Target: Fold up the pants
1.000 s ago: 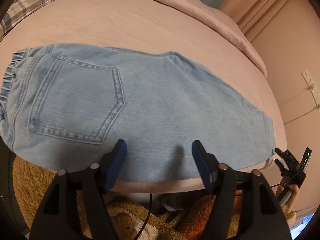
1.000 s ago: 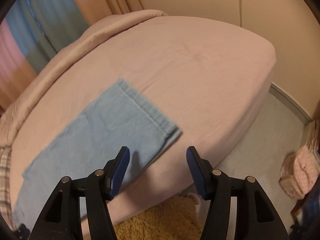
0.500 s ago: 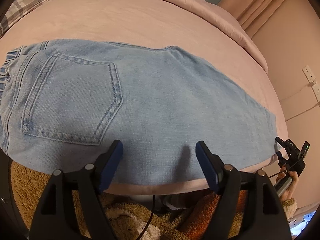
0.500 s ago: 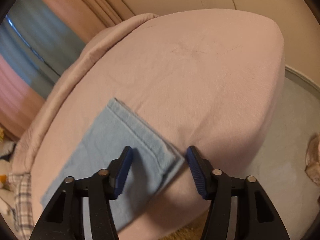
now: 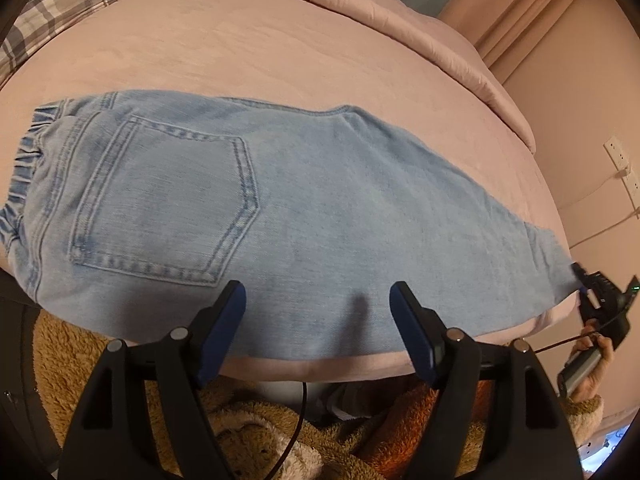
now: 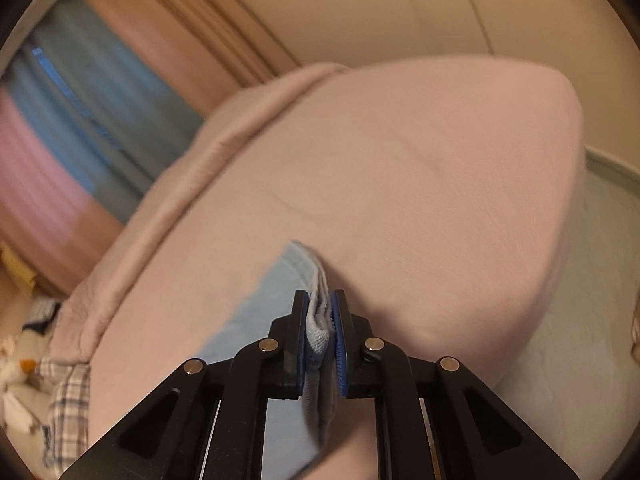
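Light blue jeans (image 5: 304, 208) lie flat on the pink bed (image 5: 280, 48), folded lengthwise, back pocket up, waistband at the left, leg hem at the right. My left gripper (image 5: 318, 300) is open and empty, hovering over the near edge of the jeans at mid-length. My right gripper (image 6: 320, 300) is shut on the hem of the jeans (image 6: 318, 320), with the layered cuff pinched between its blue pads. It also shows in the left wrist view (image 5: 580, 280) at the hem's corner by the bed's right edge.
A plaid pillow (image 5: 68, 4) lies at the bed's far left. A pink duvet (image 5: 420, 20) is bunched along the far side. Brown fleece (image 5: 240, 432) lies below the near bed edge. Wall sockets (image 5: 618, 160) are at the right.
My right gripper has moved onto the leg hem and closed on it. My left gripper has drawn back a little and stays open.
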Demonstrator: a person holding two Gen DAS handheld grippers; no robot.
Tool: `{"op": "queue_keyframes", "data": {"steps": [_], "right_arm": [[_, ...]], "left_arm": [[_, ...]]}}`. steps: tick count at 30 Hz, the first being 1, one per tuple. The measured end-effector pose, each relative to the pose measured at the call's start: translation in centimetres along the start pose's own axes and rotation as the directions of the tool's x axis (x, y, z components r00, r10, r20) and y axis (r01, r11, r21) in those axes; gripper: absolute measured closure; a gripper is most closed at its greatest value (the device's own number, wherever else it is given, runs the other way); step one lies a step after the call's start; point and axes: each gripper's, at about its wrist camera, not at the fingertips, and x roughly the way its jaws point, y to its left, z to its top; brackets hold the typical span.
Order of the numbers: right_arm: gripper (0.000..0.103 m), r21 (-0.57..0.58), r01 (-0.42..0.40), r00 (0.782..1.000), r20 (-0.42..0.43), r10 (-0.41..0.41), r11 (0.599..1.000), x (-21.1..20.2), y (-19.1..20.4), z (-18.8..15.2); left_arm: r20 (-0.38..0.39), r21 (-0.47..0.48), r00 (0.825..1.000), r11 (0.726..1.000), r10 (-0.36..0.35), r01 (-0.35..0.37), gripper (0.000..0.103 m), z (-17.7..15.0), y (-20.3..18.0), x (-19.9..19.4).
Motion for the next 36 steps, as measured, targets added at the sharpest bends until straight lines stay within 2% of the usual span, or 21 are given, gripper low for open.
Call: {"op": "queue_keyframes", "data": {"steps": [6,9,13,19,23,28,32,36], "right_arm": [[0.090,-0.173,-0.140,0.988,0.046,0.150,0.975,-3.3,7.2,-0.2],[0.090,-0.259,-0.167,0.983,0.034,0.182,0.951,-4.0,10.4,-1.1],[0.090,-0.368,-0.249,0.966,-0.023,0.259,0.896,-4.2,14.8,-3.1],[0.090,-0.484,-0.354,0.935,-0.155,0.320,0.800,-2.2,19.7,-6.7],[0.090,-0.503,-0.400,0.915,-0.259,0.308,0.766,-0.6,21.1,-9.1],[0.090,-0.541,-0.471,0.874,-0.394,0.286,0.697,0.1,22.5,-13.1],[0.090,-0.565,-0.501,0.844,-0.485,0.226,0.655,1.2,23.1,-16.1],[0.090,-0.609,-0.475,0.843,-0.523,0.129,0.635,2.7,22.8,-18.5]], "left_arm": [[0.032,-0.023,0.999,1.000,-0.001,0.001,0.029,0.2,0.5,-0.9],[0.040,-0.037,0.999,0.999,0.000,0.002,0.029,0.1,0.8,-1.1],[0.048,-0.054,0.999,0.999,0.003,0.000,0.029,0.1,1.1,-1.4],[0.061,-0.080,0.998,0.997,0.006,-0.001,0.029,0.0,1.8,-1.7],[0.055,-0.091,0.998,0.996,0.006,-0.001,0.029,0.0,2.0,-1.6],[0.055,-0.101,0.998,0.995,0.008,-0.002,0.029,0.2,2.3,-1.6],[0.051,-0.105,0.999,0.994,0.007,-0.002,0.029,0.3,2.8,-1.6],[0.048,-0.109,0.999,0.994,0.003,0.003,0.029,0.5,3.2,-1.6]]}}
